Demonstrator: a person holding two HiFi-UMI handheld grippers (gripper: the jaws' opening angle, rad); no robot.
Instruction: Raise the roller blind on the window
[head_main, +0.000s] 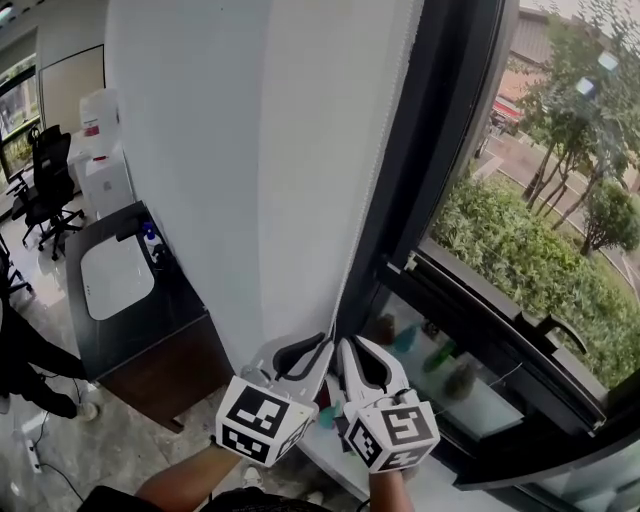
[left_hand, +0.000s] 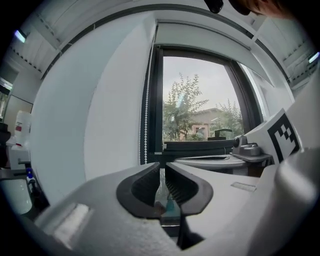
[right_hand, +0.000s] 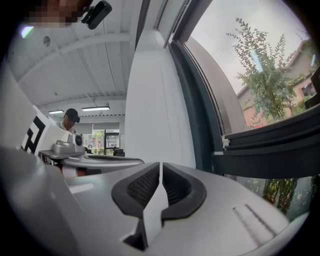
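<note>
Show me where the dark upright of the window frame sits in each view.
Head view: the dark upright slants down through the middle, from the top edge toward bottom centre.
Left gripper view: a thin vertical bar just left of centre, at the glass's left edge.
Right gripper view: it slants through the centre, widening downward.
Shared landmark: the white wall, which borders the upright's left side in every view.

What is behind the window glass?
Outside are leafy trees, a thick green hedge, a road and a building. The dark window frame hides whatever lies further left.
</note>
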